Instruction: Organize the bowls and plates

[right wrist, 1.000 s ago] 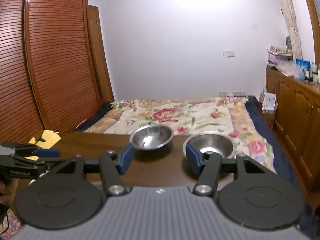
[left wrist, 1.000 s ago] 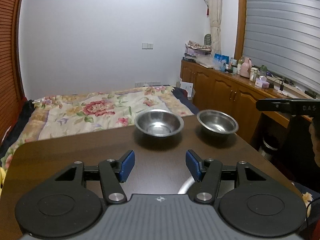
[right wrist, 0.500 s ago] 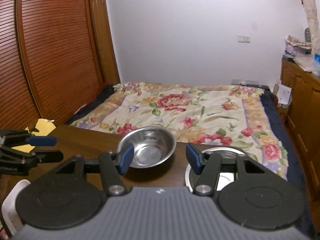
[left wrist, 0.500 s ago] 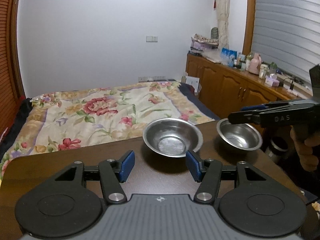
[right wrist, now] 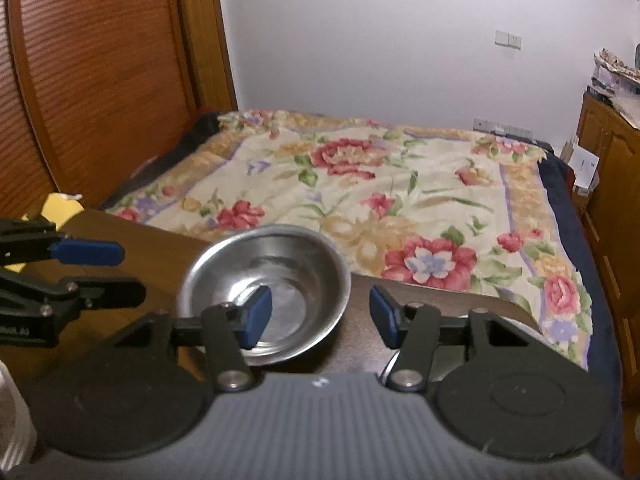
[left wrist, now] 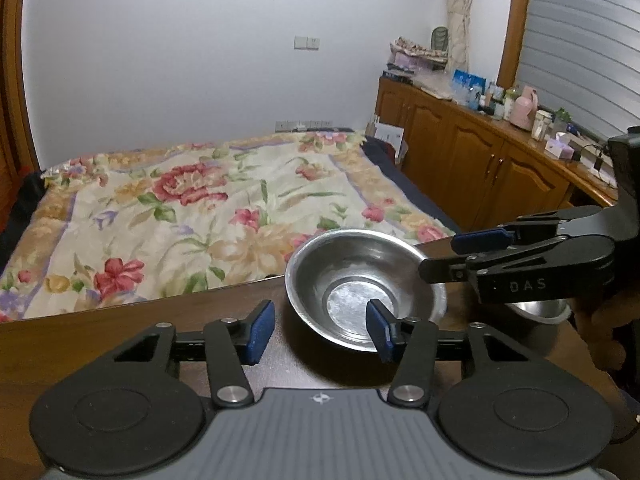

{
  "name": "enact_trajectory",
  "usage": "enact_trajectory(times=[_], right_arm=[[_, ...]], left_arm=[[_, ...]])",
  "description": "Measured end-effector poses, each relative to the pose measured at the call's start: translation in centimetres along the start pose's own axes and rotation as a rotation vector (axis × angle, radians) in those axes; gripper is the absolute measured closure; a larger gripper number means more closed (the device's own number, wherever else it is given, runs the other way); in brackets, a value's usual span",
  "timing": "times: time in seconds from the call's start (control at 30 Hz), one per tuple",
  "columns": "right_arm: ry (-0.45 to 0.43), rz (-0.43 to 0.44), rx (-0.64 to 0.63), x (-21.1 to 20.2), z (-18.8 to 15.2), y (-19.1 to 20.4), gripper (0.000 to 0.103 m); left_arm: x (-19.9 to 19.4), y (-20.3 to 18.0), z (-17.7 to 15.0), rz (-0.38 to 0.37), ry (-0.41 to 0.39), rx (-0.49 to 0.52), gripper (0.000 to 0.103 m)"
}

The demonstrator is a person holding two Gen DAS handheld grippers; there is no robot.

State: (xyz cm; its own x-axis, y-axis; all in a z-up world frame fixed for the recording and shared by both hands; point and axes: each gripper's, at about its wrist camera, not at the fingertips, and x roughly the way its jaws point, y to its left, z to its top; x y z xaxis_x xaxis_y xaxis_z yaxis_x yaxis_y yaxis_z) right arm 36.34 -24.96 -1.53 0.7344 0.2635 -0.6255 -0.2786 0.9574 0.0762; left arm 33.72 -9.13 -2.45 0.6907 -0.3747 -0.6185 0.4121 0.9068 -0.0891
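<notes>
A steel bowl (left wrist: 362, 276) sits on the dark wooden table (left wrist: 120, 328) near its far edge; it also shows in the right wrist view (right wrist: 272, 280). My left gripper (left wrist: 320, 330) is open, its right finger over the bowl's near rim. My right gripper (right wrist: 320, 316) is open, its left finger over the same bowl's near rim. A second steel bowl (left wrist: 540, 308) sits to the right, mostly hidden under the right gripper; only a sliver of it (right wrist: 390, 366) shows in the right wrist view. Each gripper appears in the other's view, the right one (left wrist: 460, 256) and the left one (right wrist: 104, 272).
A bed with a floral quilt (left wrist: 200, 208) lies just past the table's far edge. Wooden cabinets (left wrist: 480, 160) with clutter run along the right wall. A slatted wooden wardrobe (right wrist: 92, 80) stands at the left. A white object (right wrist: 12, 416) sits at the table's near left.
Both grippers have moved forward toward the left bowl. The right gripper has swung left, off the right bowl, which now lies beneath it. Both stay open.
</notes>
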Motion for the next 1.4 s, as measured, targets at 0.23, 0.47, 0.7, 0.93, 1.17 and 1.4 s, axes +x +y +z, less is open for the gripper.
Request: enact_trajectory(times=[0.23,0.47,0.7,0.93,1.17,1.4], right_arm=[[0.036,0.0,0.013,1.6,0.5,-0.3,0.05],[0.073,0.002,-0.003,2.5,0.3,0.2,0.069],[0.096,-0.014,-0.023,2.8,-0.2,0.7,0.076],[0.096,-0.015,-0.008,2.9,-0.2,0.8,0.079],[0.096,-0.028,-0.061,2.9,-0.3,1.7,0.082],[0.084,-0.023,-0.055,2.5,-0.1,2.0,0.086]], left_arm=[[2.0,0.8,0.0,-0.003,0.049,-0.029,0.06],[2.9,0.6,-0.1,-0.006,0.077,-0.038,0.083],[2.9,0.6,0.0,-0.003,0.084,-0.031,0.084],[3.1,0.8,-0.1,-0.003,0.085,-0.036,0.083],[4.0,1.7,-0.4,-0.025,0.14,-0.064,0.081],[2.7,1.3,-0.2,-0.017,0.13,-0.061,0.081]])
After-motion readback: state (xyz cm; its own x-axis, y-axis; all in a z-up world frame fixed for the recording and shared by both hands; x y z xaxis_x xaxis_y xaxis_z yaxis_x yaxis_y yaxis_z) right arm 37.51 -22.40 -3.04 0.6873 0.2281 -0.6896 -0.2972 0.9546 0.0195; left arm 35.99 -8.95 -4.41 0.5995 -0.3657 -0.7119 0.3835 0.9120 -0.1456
